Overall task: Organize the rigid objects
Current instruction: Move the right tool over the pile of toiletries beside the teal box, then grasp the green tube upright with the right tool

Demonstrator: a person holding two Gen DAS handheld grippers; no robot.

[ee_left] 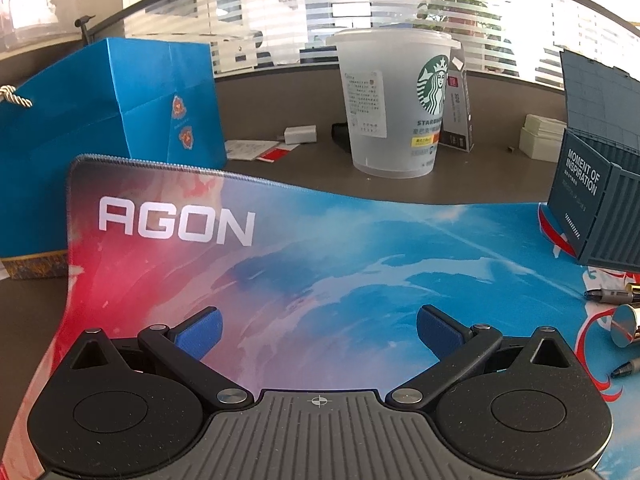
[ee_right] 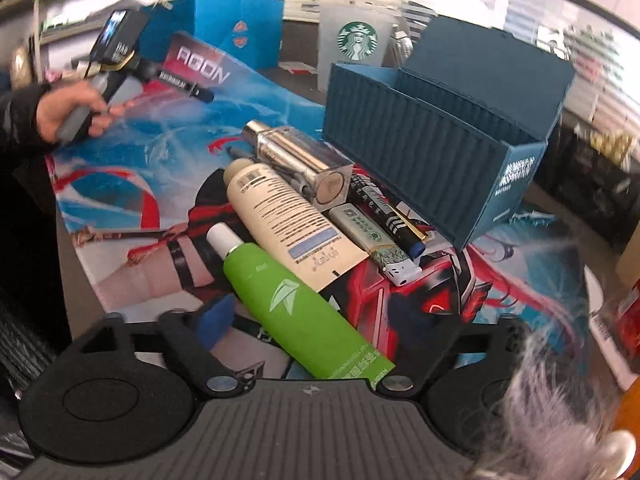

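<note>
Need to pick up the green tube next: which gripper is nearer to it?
Right. The right gripper straddles the green tube; the left gripper hovers over bare mat, away from it.

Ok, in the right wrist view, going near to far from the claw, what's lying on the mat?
Green tube with white cap → cream tube with printed label → clear rectangular bottle with silver cap → open blue container-shaped box → frosted Starbucks cup.

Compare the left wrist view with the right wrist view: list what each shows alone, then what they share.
Left wrist only: the white charger and white boxes on the desk behind the mat.
Right wrist only: the green tube, cream tube, lighter, and the left hand-held gripper.
Both: the AGON mat, Starbucks cup, blue bag, container box.
</note>
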